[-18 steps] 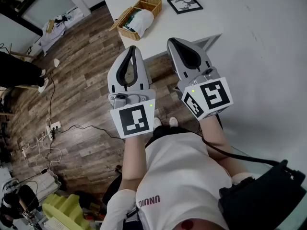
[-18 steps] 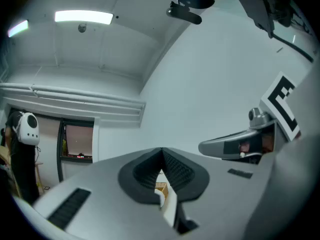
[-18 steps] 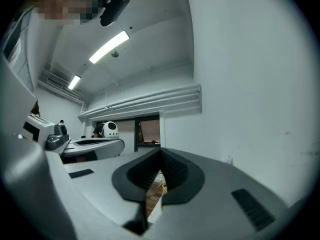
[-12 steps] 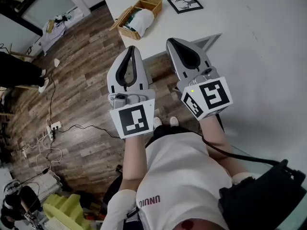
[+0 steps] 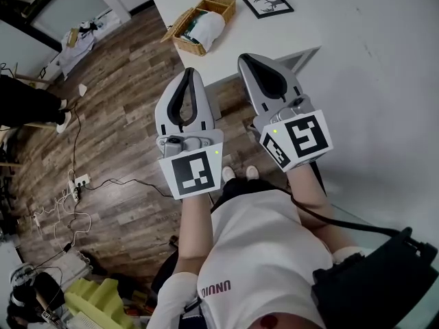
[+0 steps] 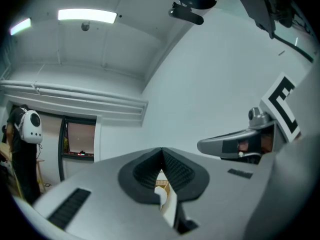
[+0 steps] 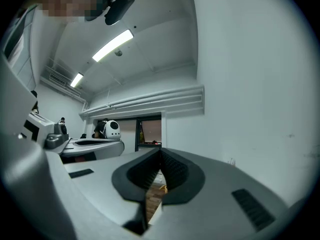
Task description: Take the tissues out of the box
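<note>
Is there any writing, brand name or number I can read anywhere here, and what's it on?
"?INNU": red print on the white shirt, first letter unclear.
Square patterns on the left gripper and right gripper: codes, not words.
The framed picture: a drawing, no readable text.

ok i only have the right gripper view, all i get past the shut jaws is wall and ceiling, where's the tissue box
Observer: In the head view the wicker box sits near the edge of the white table, ahead of the right gripper and well apart from it.
Operator: is it open, any tissue showing
Observer: Its lid hangs open at one side, and a white tissue pack shows inside.
Operator: and the left gripper, holding anything
Observer: No. The left gripper is shut with nothing between its jaws, going by its own view.
</note>
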{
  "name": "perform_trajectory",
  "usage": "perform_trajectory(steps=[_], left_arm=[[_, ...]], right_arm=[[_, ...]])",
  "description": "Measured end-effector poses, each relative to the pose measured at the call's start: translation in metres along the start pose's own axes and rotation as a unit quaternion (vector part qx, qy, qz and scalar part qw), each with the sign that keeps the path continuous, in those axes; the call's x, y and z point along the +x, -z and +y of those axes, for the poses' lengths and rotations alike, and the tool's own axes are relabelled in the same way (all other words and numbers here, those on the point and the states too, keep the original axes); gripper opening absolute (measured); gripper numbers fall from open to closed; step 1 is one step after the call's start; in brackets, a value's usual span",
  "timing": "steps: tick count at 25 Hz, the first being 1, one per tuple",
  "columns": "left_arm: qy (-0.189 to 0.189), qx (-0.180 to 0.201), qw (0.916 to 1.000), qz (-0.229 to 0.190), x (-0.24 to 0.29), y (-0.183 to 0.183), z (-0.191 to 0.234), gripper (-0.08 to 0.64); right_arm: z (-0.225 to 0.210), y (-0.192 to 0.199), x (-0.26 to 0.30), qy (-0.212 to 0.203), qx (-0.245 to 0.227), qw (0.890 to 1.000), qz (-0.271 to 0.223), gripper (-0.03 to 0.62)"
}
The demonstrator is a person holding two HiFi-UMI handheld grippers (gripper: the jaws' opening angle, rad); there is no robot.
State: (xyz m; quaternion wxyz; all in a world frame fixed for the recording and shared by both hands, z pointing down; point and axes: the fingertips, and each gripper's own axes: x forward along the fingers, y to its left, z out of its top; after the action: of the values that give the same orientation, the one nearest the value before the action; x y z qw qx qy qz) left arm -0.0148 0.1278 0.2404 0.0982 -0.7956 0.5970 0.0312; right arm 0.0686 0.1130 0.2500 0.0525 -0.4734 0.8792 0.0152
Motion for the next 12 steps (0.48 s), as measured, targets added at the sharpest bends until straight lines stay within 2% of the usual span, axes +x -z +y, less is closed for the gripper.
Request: perform_trajectory(steps=[6,12], left_arm=[[0.005,-0.007,1.0000,-0.003,-0.005,0.003,0.012,0.014],[0.022,0.003,0.9997,-0.013,-0.007,0.004,0.022,0.012]], right_arm=[[0.008,-0.006,0.008,0.004,-0.013,1.000,-0.008,0.020],[0.017,-0.009,0.013,0.023,-0.028,0.999,-0.015,0.020]])
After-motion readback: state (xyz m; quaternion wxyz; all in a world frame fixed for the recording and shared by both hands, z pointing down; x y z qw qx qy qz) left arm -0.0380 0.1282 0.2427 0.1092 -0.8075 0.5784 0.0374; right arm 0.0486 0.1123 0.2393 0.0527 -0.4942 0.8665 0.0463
